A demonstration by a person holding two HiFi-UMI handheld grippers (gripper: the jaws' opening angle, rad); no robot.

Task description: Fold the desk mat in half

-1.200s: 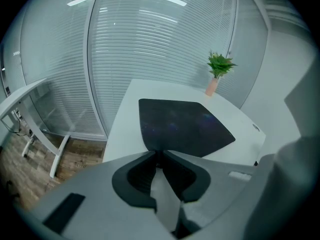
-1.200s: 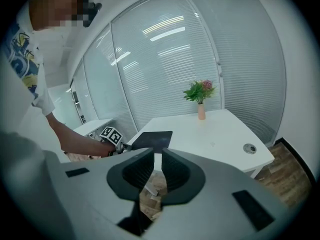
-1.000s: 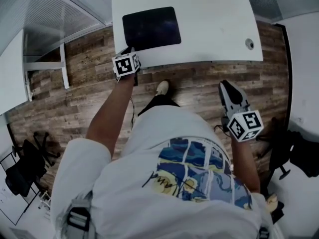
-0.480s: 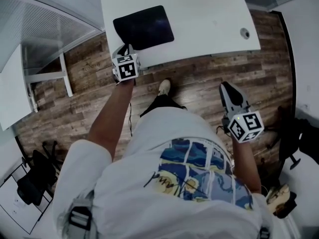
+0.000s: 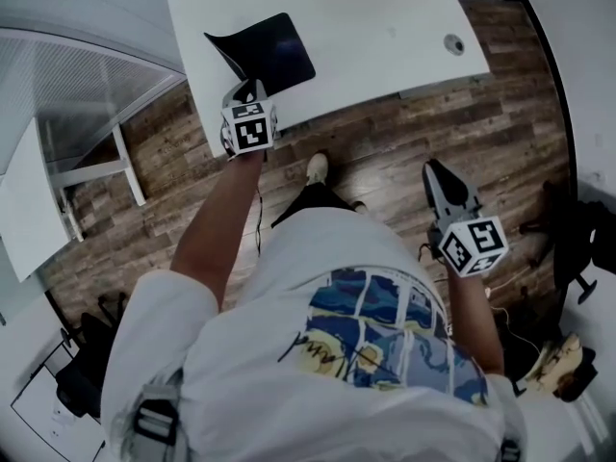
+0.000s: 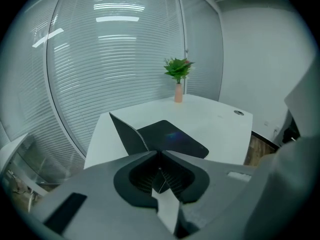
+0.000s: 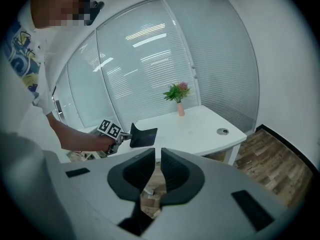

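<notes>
A dark desk mat (image 5: 274, 51) lies on the white desk (image 5: 385, 27) near its front left corner. My left gripper (image 5: 241, 89) is shut on the mat's near left edge, and that corner (image 6: 125, 131) stands raised off the desk while the rest (image 6: 172, 139) lies flat. The thin edge sits pinched between the jaws (image 6: 160, 156). My right gripper (image 5: 433, 168) hangs low at my right side over the wooden floor, away from the desk, its jaws nearly together with nothing between them (image 7: 157, 156). From there the mat (image 7: 144, 135) and the left gripper (image 7: 122, 136) show at a distance.
A small potted plant (image 6: 177, 71) stands at the desk's far edge, and a round cable grommet (image 5: 452, 43) sits near its right end. A second white table (image 5: 24, 210) and black office chairs (image 5: 82, 373) are on the left. Glass walls with blinds (image 6: 115, 49) surround the room.
The left gripper has taken hold of the mat's near left edge and raised that corner off the desk. The head view has swung, so the desk sits more to the left. The right gripper stays put.
</notes>
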